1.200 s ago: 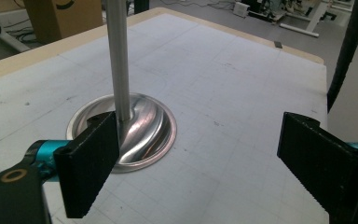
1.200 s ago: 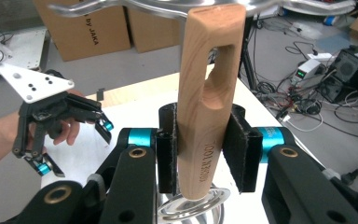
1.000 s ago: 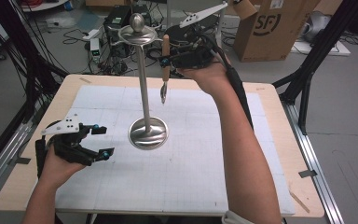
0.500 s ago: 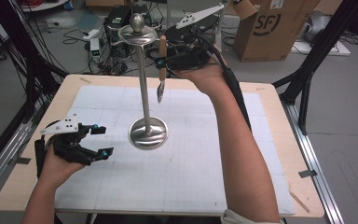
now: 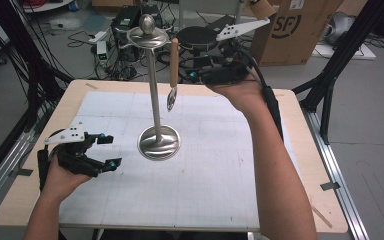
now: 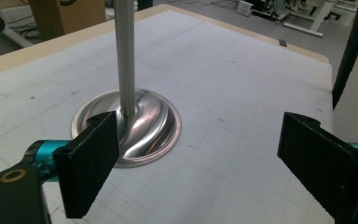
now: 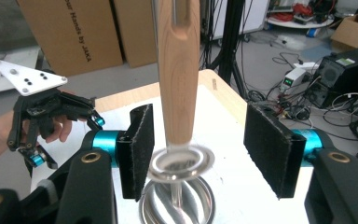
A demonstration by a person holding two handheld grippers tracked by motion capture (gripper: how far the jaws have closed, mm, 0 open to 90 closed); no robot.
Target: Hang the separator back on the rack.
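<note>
Right gripper view puts the right gripper (image 7: 212, 154) at the bottom of the frame with its jaws spread, a black pad on either side of the wooden-handled utensil (image 7: 179, 79) and a clear gap on both flanks; they have just been opening and press on nothing. The handle runs straight up the middle of the frame, its long axis vertical, its metal end lower centre. From the high view the utensil (image 5: 174, 65) dangles upper centre from the crown of the steel stand (image 5: 152, 85), just right of the pole, and the right gripper (image 5: 200, 75) sits beside it, pointing left at the handle. Pulling back rightward looks like the coming move. Lower left, well apart, the left gripper (image 5: 107, 150) rests on the table (image 5: 290, 165), jaws spread and empty, facing the stand's base.
</note>
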